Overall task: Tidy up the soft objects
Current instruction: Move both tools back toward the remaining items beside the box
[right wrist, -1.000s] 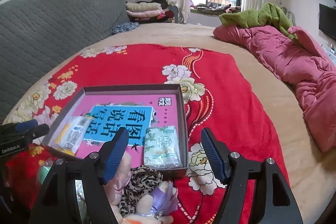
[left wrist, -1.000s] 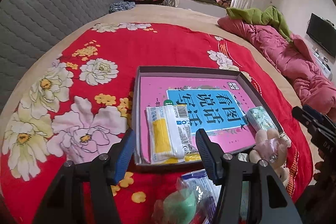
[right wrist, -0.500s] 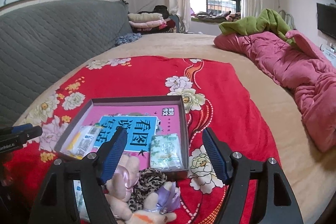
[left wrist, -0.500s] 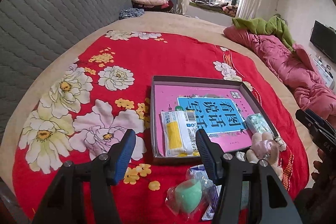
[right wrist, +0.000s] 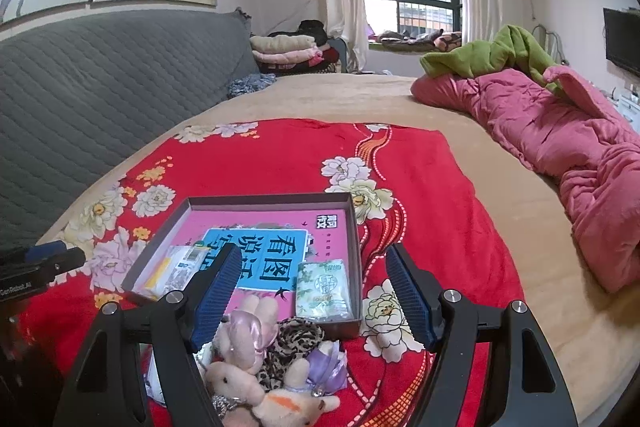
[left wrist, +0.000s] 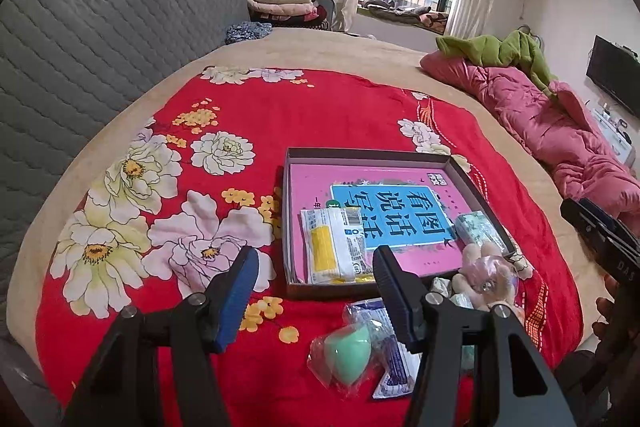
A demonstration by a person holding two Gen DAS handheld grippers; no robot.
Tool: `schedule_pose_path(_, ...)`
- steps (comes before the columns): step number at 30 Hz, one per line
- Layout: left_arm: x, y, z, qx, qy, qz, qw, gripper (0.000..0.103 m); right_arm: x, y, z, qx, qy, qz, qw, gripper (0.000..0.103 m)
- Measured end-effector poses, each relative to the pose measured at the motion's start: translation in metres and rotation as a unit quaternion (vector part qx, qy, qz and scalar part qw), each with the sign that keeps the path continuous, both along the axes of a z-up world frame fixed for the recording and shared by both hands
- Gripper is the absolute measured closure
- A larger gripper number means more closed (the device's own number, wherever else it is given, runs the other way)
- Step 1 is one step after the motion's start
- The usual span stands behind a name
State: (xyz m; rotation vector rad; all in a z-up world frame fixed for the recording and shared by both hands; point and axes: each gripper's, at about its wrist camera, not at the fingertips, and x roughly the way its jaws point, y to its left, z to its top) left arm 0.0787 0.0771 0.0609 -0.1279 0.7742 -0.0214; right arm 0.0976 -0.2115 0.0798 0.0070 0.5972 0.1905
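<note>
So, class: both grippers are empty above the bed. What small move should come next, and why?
Probably lower the open right gripper onto the pink plush rabbit just below it. It lies outside the box, on the red blanket, while two packets already sit inside. The left gripper is also open and empty, near the bagged green sponge.

Two packets (left wrist: 334,245) in the shallow box (left wrist: 368,155), plush toys (right wrist: 256,355) just outside

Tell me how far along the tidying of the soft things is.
Partly done: the yellow-and-white packet and green tissue pack lie in the box. Both the left gripper and right gripper are open and empty. The green sponge bag and plush toys remain outside.
</note>
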Motion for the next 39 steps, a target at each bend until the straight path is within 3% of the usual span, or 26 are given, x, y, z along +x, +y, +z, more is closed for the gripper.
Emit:
schedule_pose_path(24, -0.031, -0.016, 0.007, 0.008, 0.006, -0.012, 0.9999, 0.044, -0.050, -0.004, 0.008, -0.017, -0.009, 0.017, 1.000, 0.027)
schedule_pose_path(39, -0.049, -0.028, -0.004, 0.015, 0.024, -0.019, 0.9994, 0.044, -0.079, -0.003, -0.030, -0.022, 0.048, 0.018, 0.998, 0.027)
